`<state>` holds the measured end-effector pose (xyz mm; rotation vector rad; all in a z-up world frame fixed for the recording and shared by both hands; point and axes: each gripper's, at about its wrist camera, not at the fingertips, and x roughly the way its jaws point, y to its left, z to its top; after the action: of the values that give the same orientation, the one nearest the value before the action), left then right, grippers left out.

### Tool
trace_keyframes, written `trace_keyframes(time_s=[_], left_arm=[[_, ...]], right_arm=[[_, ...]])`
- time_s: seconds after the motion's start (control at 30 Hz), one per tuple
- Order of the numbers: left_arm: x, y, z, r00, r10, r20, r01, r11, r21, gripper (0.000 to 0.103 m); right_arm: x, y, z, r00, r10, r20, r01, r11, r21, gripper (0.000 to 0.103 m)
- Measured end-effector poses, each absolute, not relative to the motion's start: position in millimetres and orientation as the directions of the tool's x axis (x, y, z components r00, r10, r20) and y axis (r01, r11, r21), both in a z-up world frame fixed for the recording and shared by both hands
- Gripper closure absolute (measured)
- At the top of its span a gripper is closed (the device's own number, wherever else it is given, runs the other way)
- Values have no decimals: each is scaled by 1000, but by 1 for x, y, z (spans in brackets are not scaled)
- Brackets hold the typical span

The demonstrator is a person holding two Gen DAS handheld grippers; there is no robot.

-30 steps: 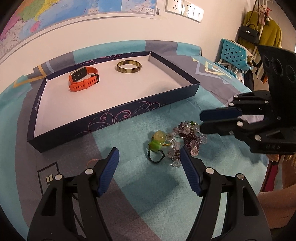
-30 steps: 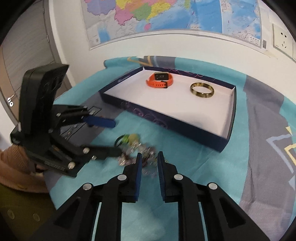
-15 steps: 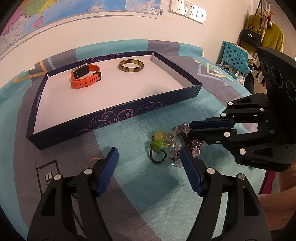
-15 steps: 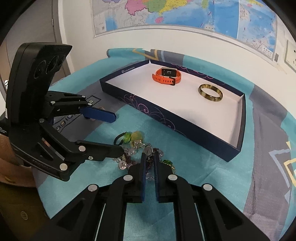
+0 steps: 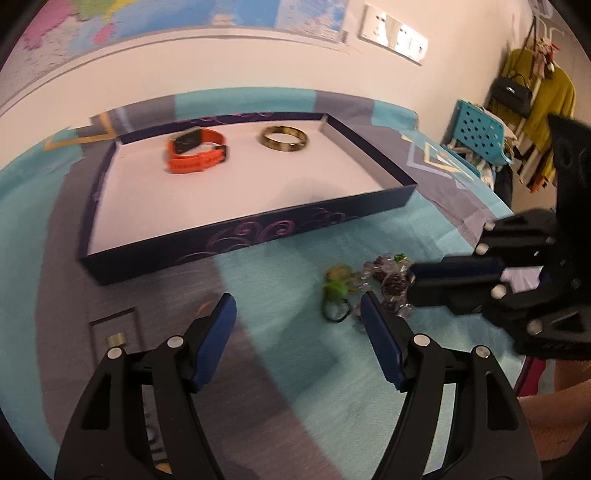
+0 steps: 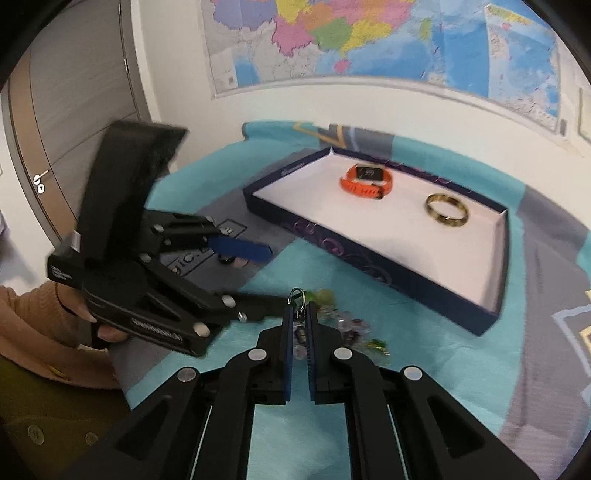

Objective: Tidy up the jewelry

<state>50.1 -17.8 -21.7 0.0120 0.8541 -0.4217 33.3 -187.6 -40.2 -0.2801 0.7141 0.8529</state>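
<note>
A dark blue tray (image 5: 258, 236) (image 6: 369, 266) with a white floor holds an orange smartwatch (image 5: 195, 153) (image 6: 367, 181) and a gold bangle (image 5: 283, 138) (image 6: 447, 209). A beaded bracelet (image 5: 388, 275) (image 6: 351, 326) with clear and purple beads and a green charm (image 5: 334, 286) lies on the teal cloth in front of the tray. My right gripper (image 6: 297, 308) (image 5: 413, 280) is shut on the bracelet's metal ring (image 6: 296, 295), beads trailing below. My left gripper (image 5: 295, 306) is open and empty, just beside the beads.
The tray stands on a teal and grey patterned cloth (image 5: 280, 354). A wall with a map (image 6: 369, 37) and sockets (image 5: 395, 35) lies behind. A blue basket (image 5: 480, 136) and hanging clothes (image 5: 543, 92) are at the far right.
My right gripper closed onto the bracelet's ring and began lifting it; the beads shifted. My left gripper stayed open and moved slightly closer to the tray.
</note>
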Motion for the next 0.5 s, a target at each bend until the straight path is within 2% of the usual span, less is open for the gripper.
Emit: trace_keyframes(time_s=[0.23,0.3,0.33,0.5], left_arm=[[41,17,-16,616,-284,-735,283,950,-130,32],[40,19,-16,618,-280,-734,279,952,-128,32],[40,19,-16,620,-281,-732,279,952,-128,32],[37,11,-14,616,-316,-721,318,938,-139,32]], right_arm=[[37,-155,-63,338,630,-699,-795,588,146,97],[38,-152,-62,344,629,-697,-787,598,151,88],[36,-153,-58,363,629,-687,-787,602,137,78],[35,-185,-43,465,598,-653,-739,668,85,77]])
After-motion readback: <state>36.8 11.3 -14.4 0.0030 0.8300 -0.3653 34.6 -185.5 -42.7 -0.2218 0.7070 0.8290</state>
